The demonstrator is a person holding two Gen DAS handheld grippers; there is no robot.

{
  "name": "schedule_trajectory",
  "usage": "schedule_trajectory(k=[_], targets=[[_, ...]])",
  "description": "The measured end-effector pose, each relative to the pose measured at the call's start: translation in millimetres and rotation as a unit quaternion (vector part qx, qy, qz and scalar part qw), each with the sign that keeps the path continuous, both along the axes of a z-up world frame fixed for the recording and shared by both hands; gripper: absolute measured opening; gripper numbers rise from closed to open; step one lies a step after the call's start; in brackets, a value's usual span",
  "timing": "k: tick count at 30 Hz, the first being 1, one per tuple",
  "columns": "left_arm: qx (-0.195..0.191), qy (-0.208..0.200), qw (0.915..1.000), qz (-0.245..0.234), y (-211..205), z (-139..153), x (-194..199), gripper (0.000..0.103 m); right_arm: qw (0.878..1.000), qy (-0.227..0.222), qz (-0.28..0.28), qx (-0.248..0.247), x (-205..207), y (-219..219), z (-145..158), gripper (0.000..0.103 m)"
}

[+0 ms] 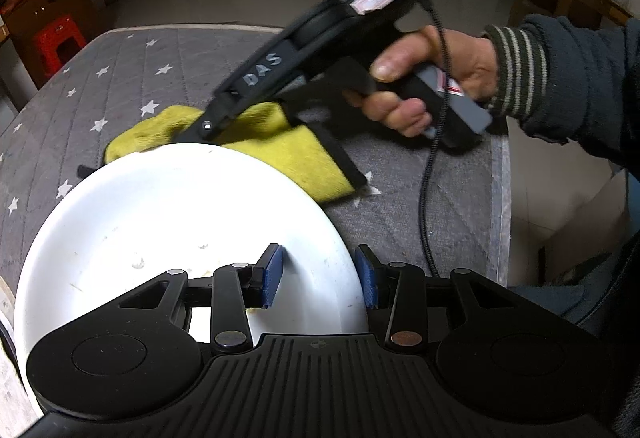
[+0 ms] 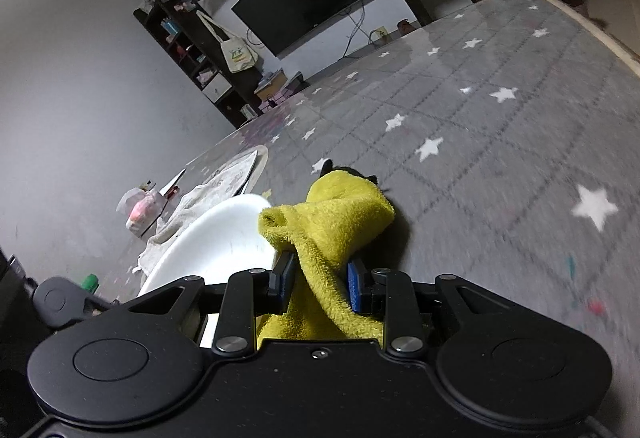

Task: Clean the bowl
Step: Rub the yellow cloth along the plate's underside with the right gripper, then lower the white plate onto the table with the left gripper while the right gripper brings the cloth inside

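Your right gripper (image 2: 320, 284) has its jaws clamped on the yellow-green cloth (image 2: 336, 222), and the white bowl (image 2: 216, 242) lies just to its left, the bunched end of the cloth already at the far rim; the wipe has to swing leftward and down into the basin. Your left gripper (image 1: 320, 276) straddles the bowl's near rim (image 1: 320, 206), one pad inside and one outside, seemingly pinching the wall, though contact is hard to confirm. Specks of residue dot the bowl's floor. The bowl's near edge is hidden beneath the left gripper body, and the right view is motion-blurred.
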State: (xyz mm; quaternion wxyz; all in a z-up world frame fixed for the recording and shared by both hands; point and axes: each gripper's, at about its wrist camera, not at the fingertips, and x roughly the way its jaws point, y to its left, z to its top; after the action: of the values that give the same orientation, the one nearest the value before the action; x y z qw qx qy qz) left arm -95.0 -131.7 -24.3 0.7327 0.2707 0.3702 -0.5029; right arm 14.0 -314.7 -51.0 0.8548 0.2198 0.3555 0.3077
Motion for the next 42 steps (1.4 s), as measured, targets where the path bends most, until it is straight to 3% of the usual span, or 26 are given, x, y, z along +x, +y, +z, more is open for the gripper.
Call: schedule_trajectory(k=[6, 20, 31, 37, 42], targets=[[-0.007, 0.0, 0.9999, 0.015, 1, 1, -3, 0.042, 0.999, -0.024, -0.003, -0.023, 3, 13, 7, 0.029], [-0.049, -0.023, 0.9961, 0.069, 25, 20, -15, 0.046, 0.992, -0.112, -0.043, -0.04, -37, 3, 56, 0.028], [-0.067, -0.007, 0.9938, 0.088, 40, 19, -10, 0.055, 0.99, -0.127, -0.045, -0.04, -54, 3, 64, 0.028], [-0.084, -0.03, 0.9873, 0.131, 66, 36, -16, 0.055, 0.987, -0.158, -0.031, -0.026, -66, 8, 85, 0.028], [-0.083, -0.059, 0.977, 0.188, 92, 47, -21, 0.056, 0.988, -0.149, 0.007, -0.032, -74, 31, 90, 0.028]])
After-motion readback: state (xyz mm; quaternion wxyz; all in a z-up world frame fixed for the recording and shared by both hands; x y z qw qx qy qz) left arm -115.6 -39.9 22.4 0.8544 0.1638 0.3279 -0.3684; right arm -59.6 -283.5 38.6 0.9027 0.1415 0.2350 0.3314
